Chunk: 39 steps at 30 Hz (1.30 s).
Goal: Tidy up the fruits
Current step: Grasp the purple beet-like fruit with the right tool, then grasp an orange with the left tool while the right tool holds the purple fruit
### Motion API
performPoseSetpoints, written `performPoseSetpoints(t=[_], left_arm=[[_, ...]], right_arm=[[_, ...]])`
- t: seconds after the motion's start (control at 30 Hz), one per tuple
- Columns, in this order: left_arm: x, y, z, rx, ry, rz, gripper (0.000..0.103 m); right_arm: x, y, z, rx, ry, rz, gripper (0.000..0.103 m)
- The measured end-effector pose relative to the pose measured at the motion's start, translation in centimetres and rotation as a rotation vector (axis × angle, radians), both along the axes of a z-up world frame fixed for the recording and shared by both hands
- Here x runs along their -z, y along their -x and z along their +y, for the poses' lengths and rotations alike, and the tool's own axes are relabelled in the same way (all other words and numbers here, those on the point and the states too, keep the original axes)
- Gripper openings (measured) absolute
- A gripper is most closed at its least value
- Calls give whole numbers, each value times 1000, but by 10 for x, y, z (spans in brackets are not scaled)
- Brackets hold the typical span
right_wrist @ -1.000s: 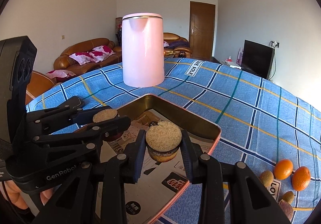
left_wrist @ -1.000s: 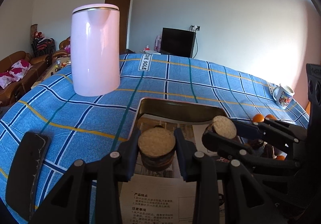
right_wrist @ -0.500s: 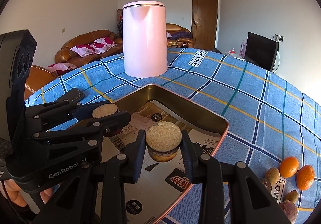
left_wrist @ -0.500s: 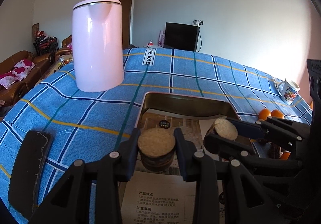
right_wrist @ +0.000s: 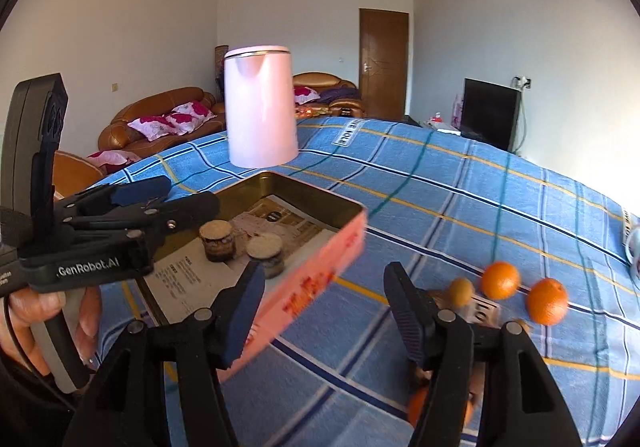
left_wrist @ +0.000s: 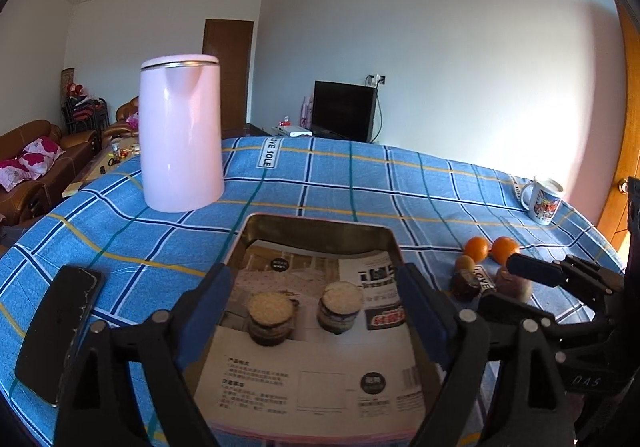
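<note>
Two round brown pieces with pale grainy tops stand side by side on the paper lining of the metal tray: the left piece and the right piece. My left gripper is drawn back from them, its jaws opening wide and touching neither. My right gripper hovers over the tray's pink outer wall, jaws opening with nothing held. Two oranges and a kiwi lie on the blue cloth to its right. Another orange is half hidden under its right finger.
A tall pink kettle stands behind the tray at the left. A dark phone lies at the cloth's left edge, and a printed mug sits far right. A dark fruit lies beside the oranges.
Both grippers have let go of their round pieces, which now stand in the tray. Both have pulled back with jaws spread, and the right one has swung rightwards towards the loose fruit.
</note>
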<state>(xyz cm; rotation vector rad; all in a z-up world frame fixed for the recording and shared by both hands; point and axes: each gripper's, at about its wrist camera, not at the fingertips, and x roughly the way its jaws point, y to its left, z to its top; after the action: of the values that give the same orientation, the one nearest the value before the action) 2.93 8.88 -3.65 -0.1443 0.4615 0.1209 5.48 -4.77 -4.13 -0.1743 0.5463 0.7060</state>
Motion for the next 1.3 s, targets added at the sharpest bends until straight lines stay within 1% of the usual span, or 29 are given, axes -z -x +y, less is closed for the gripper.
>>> performPoseSetpoints(t=[0.1, 0.17, 0.23, 0.3, 0.37, 0.47, 0.53, 0.57, 0.6, 0.63, 0.67, 0.77, 0.87, 0.97, 1.07, 1.1, 1.17, 1.2, 1.23, 1.27, 1.3], left_arm=[[-2, -3, -24, 44, -12, -8, 92], [0, -7, -39, 67, -22, 0, 94], [3, -11, -53, 98, -30, 12, 94], [6, -15, -63, 114, -44, 27, 94], [8, -17, -70, 128, -51, 39, 94], [9, -18, -78, 142, -59, 44, 94], [9, -18, -82, 151, -61, 46, 94], [9, -18, -84, 155, -63, 47, 94], [9, -19, -86, 163, -63, 48, 94], [10, -19, -89, 172, -64, 51, 94], [10, -20, -92, 181, -65, 55, 94], [12, -21, -103, 212, -68, 66, 94], [13, -24, -117, 236, -83, 74, 94], [15, -27, -132, 270, -91, 87, 93], [20, -32, -148, 310, -101, 120, 92], [23, -34, -154, 323, -105, 136, 90], [29, -40, -163, 349, -113, 174, 81], [32, -42, -166, 359, -115, 194, 80], [34, -45, -169, 362, -115, 210, 77], [35, -47, -171, 366, -115, 223, 71], [36, -49, -172, 373, -113, 235, 68]], right_arm=[[-2, -1, -42, 120, -3, -10, 73], [-2, -10, -64, 191, -7, 6, 75], [3, -20, -77, 236, -13, 37, 75], [9, -29, -82, 246, -17, 79, 75], [17, -36, -80, 227, -7, 128, 75], [28, -46, -79, 215, -18, 206, 75], [32, -49, -78, 211, -15, 240, 75], [34, -51, -77, 211, -13, 258, 73], [37, -53, -79, 208, -24, 278, 69], [38, -54, -80, 206, -30, 292, 60], [39, -55, -81, 214, -25, 296, 54], [38, -51, -85, 195, -52, 288, 53], [29, -38, -97, 234, -62, 213, 53], [19, -26, -119, 270, -109, 175, 53], [15, -15, -138, 314, -117, 139, 53], [15, -14, -142, 322, -119, 136, 53], [17, -13, -150, 333, -126, 135, 53], [19, -14, -152, 337, -128, 136, 53], [21, -14, -154, 338, -134, 136, 53], [22, -15, -155, 338, -141, 140, 53], [24, -16, -156, 336, -146, 145, 54]])
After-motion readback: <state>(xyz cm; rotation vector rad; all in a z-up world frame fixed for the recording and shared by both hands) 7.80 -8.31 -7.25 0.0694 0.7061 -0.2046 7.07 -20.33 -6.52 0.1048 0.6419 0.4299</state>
